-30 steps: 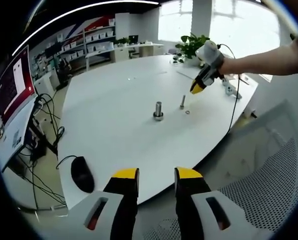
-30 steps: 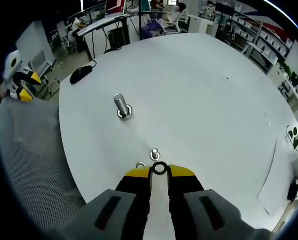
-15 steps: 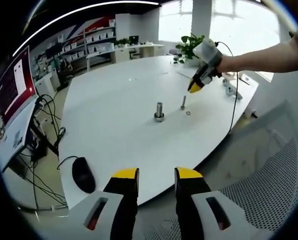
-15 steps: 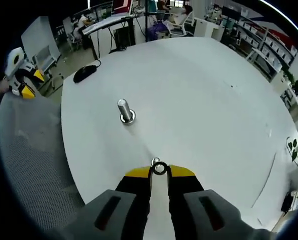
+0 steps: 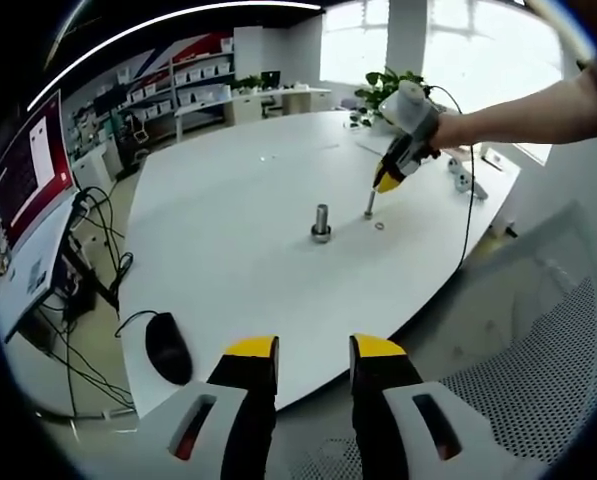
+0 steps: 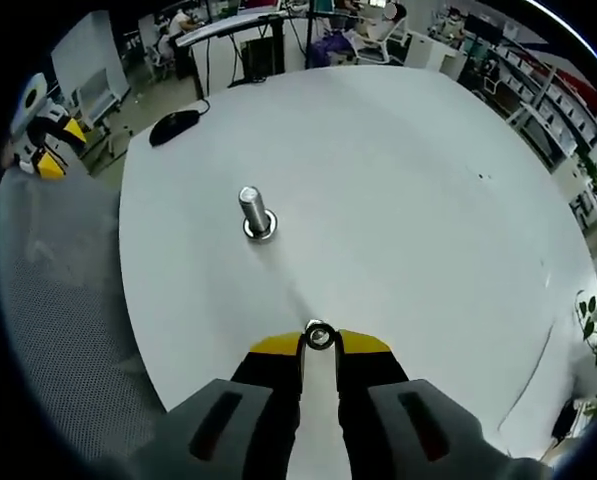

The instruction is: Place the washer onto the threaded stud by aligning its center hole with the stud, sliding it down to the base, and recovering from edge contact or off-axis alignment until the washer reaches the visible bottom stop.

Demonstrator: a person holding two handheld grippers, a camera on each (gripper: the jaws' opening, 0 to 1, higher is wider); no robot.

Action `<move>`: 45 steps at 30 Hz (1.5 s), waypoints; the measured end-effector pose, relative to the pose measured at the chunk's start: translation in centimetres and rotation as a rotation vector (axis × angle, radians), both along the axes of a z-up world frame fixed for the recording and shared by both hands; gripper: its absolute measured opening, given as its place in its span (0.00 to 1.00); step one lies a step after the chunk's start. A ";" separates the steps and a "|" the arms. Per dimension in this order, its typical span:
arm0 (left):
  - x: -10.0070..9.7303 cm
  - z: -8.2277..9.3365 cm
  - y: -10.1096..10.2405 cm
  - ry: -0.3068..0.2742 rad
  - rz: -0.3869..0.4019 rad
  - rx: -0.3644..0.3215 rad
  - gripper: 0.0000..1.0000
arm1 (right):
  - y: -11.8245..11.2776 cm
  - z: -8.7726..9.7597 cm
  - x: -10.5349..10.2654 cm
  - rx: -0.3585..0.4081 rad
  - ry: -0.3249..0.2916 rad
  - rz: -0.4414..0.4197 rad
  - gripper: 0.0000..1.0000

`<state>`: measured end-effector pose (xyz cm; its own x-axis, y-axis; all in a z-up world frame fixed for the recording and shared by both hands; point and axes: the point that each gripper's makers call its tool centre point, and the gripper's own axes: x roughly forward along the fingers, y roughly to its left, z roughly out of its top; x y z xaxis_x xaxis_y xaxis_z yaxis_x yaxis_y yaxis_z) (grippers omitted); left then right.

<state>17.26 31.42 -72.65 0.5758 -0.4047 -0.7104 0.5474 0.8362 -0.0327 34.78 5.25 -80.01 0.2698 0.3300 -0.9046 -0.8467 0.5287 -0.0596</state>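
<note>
At a white table (image 5: 228, 230), the right claw (image 6: 319, 343) pinches a small washer (image 6: 319, 337) at its yellow tips, poised directly over a slim threaded stud (image 5: 368, 204). A stouter bolt (image 6: 254, 212) stands upright nearby, a second washer (image 5: 379, 226) lying beside the stud. The left claw (image 5: 314, 350) hangs back off the table's edge, jaws apart, near a computer mouse (image 5: 166, 347).

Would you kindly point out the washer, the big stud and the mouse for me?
washer (image 6: 319, 337), right gripper view: its ring, held between the jaw tips.
big stud (image 6: 253, 207), right gripper view: the threaded shaft, above its base.
mouse (image 5: 166, 348), left gripper view: the middle of its black back.
</note>
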 end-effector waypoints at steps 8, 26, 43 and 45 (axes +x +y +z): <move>0.1 0.0 0.0 -0.002 0.004 -0.006 0.26 | 0.1 -0.4 0.4 -0.004 0.001 -0.002 0.14; 0.1 0.0 0.2 -0.001 0.014 0.000 0.26 | 0.2 -2.1 0.7 -0.041 0.037 0.011 0.14; 0.0 -0.2 0.3 0.010 0.016 0.001 0.25 | -0.5 -4.8 0.1 -0.065 0.085 -0.026 0.15; 0.0 -0.2 0.3 0.014 0.017 0.003 0.25 | -0.4 -4.9 0.0 -0.063 0.092 -0.037 0.15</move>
